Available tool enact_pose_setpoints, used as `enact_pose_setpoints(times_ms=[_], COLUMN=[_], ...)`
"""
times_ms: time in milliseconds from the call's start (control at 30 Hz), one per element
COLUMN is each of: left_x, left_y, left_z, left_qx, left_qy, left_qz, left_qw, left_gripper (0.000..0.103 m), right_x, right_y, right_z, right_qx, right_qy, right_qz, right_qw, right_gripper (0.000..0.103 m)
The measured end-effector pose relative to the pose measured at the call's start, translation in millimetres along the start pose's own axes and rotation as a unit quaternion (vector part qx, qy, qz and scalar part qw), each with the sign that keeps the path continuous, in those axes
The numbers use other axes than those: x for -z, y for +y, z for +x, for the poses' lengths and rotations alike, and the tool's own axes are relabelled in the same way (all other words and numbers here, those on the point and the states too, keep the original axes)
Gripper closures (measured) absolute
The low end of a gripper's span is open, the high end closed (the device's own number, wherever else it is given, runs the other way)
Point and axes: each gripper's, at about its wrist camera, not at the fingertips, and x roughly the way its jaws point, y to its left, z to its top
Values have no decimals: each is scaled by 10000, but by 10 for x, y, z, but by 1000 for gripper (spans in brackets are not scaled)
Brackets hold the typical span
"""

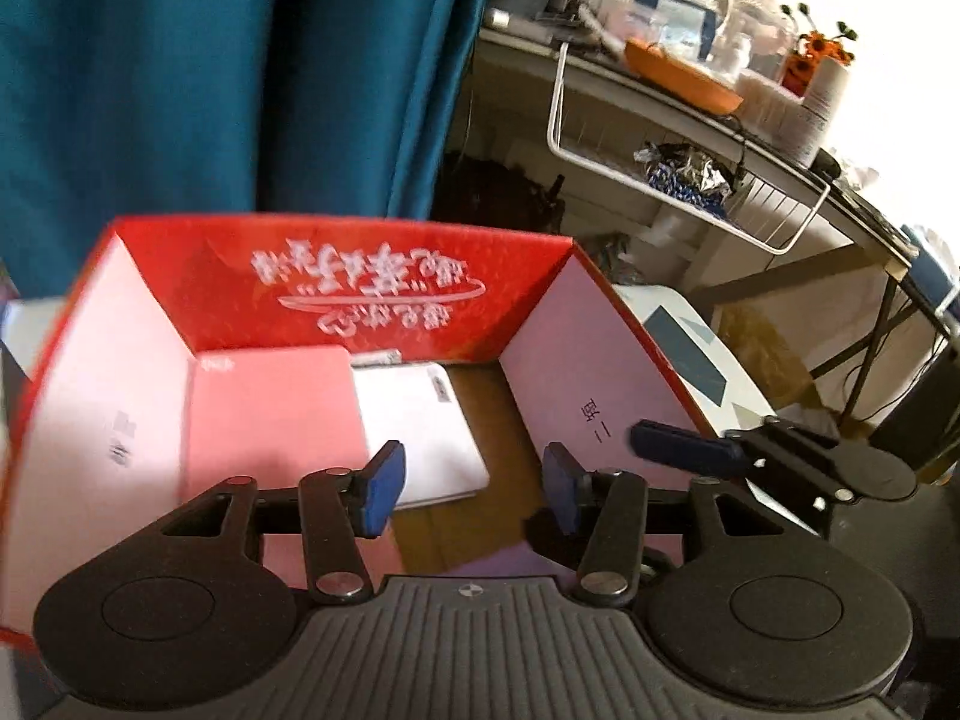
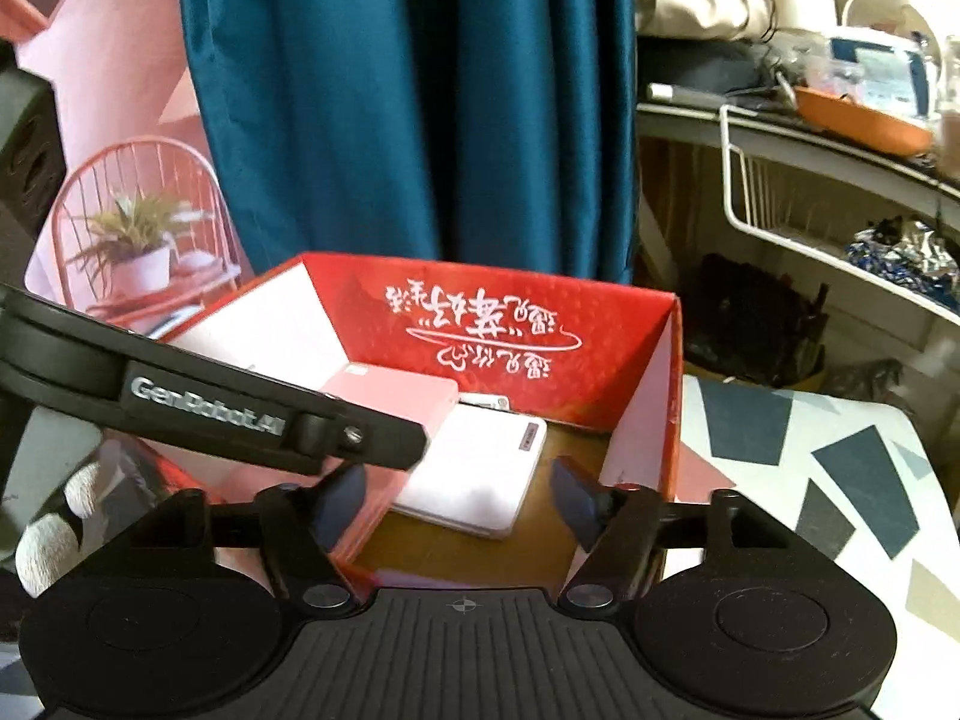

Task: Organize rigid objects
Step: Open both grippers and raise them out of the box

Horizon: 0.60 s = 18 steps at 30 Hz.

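A red cardboard box (image 1: 384, 288) (image 2: 498, 324) stands open in front of both grippers, its pale flaps spread to the sides. On its brown floor lie a flat pink case (image 1: 270, 414) (image 2: 390, 396) and a flat white case (image 1: 420, 426) (image 2: 480, 474), side by side, the pink one on the left. My left gripper (image 1: 474, 489) hangs open over the near part of the box, nothing between its blue pads. My right gripper (image 2: 459, 498) is open beside it, also holding nothing. One of its fingers (image 1: 684, 447) shows by the right flap.
A blue curtain (image 1: 240, 72) hangs behind the box. A table with a patterned white cloth (image 2: 810, 480) lies to the right. A white wire basket (image 1: 690, 180) hangs under a cluttered desk at the back right. A gloved hand (image 2: 48, 540) is at the lower left.
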Motion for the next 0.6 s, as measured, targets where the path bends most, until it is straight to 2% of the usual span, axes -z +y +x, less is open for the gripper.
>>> enact_pose_setpoints(times_ms=[33,67,100,133,300,500,600], left_x=[23,48,76,110,244,574,774], left_y=[4,11,19,32,168,342,346], left_z=[-81,-161,-248,-338,-704,-1222,-1489], left_qx=[-58,-123,-218,-326,-582,-902,-1031], left_qy=[-103,-207,-300,-388,-594,-851,-1067], left_qz=[80,139,192,229,157,115,145], left_qw=[9999,9996,9991,9985,9964,9922,9888], left_gripper=[36,22,7,2,0,0,0], right_x=[19,39,57,72,113,249,357], right_y=[14,33,54,73,217,430,536], right_z=[-50,-100,-160,-219,-468,-872,-1022], right_qx=[5,-1,-9,-14,32,203,293], right_qy=[-48,-99,-169,-235,-411,-951,-1046], right_qz=[22,42,65,84,123,298,385], right_qw=[10000,9999,9998,9997,9991,9948,9933], right_gripper=[26,22,12,4,0,0,0])
